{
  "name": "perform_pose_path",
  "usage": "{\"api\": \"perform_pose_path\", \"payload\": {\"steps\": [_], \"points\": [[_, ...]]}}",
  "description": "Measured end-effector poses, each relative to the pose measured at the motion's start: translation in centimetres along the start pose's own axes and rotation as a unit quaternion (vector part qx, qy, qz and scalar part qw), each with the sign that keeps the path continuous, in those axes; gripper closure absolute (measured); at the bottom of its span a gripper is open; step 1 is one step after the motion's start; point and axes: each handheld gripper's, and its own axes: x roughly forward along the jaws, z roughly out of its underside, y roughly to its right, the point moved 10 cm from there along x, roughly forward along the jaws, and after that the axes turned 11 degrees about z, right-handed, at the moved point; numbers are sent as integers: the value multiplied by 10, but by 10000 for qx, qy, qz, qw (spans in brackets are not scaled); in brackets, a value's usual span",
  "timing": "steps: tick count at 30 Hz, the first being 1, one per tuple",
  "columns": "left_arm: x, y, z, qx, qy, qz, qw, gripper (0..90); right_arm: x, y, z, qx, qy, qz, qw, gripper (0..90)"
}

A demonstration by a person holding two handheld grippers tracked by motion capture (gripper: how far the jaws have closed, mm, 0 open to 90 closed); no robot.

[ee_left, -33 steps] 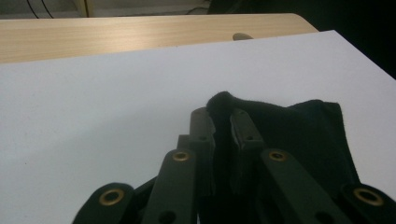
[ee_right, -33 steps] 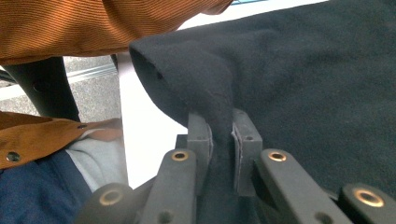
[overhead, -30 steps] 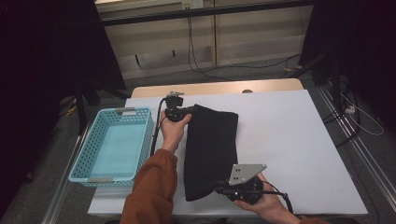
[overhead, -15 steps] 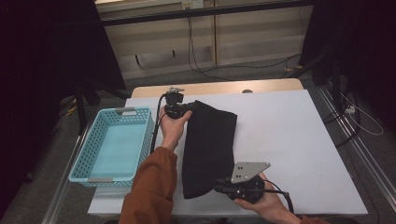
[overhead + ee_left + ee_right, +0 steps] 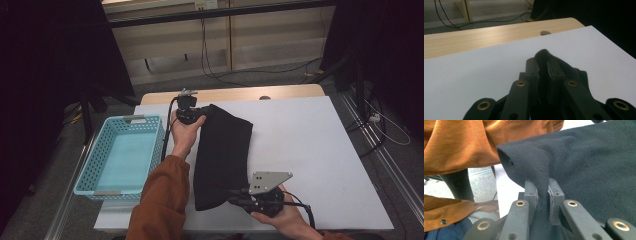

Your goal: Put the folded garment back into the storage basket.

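Black cloth pinched at 2 ends on a white tabletop

From the left, an empty light-blue basket (image 5: 122,155) sits at the tabletop's (image 5: 310,145) edge; just right of it the left claw (image 5: 192,116) is clamped on the far corner of the black cloth (image 5: 222,155), a soft, matte, felt-like piece lying long and narrow down the middle of the white surface. In the left gripper view its tip pokes up between the jaws. The right claw (image 5: 239,195) is closed on the near corner, fabric bunched between its pads (image 5: 536,192). An orange sleeve (image 5: 162,200) lies beside the cloth. Beyond, a wooden strip, cables on grey floor, dark curtains.
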Motion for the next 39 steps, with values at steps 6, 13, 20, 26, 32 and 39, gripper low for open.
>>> {"api": "perform_pose_path", "payload": {"steps": [6,13,20,26,32,39], "points": [[-6,2,-8,37,38,-23,10000,817,-6,3,-9,79,129,36,9999,820],[-11,2,-13,35,82,-46,9999,817,-9,4,-16,70,224,41,9997,820],[-14,2,-16,35,69,-51,10000,817,-13,5,-21,121,310,38,9994,820],[-19,2,-19,10,94,-66,9999,817,-16,5,-26,91,379,64,9992,820],[-25,3,-24,40,132,-84,9999,817,-16,4,-30,64,422,51,9991,820],[-31,4,-30,55,171,-83,9998,817,-18,2,-37,41,502,39,9987,820]]}}
